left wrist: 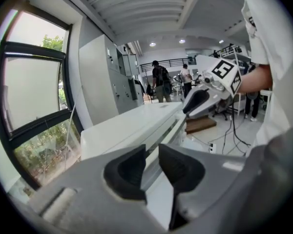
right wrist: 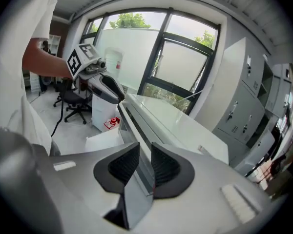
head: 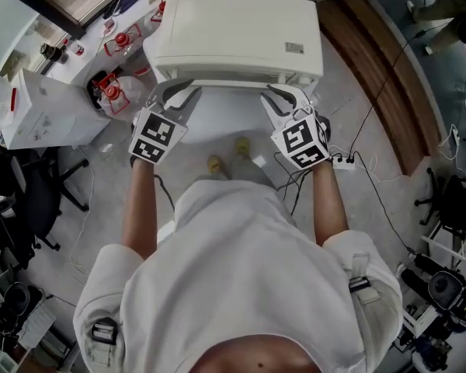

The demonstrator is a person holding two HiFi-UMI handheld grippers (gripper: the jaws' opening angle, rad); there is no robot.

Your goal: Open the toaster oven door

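Toaster oven (head: 237,29), white, upper centre of head view. Door (head: 225,119) appears tipped partly outward. Left tongs (head: 182,92) and right tongs (head: 283,95), each half-spread, clamp the door's top edge. Step: swinging door down. Next move likely needs an even downward pull at both ends.

Smooth, matt toaster oven (head: 241,29)

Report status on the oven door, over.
Left gripper, right gripper: both clamped on door edge. Door partly open, tilted out from oven. No obstruction seen.
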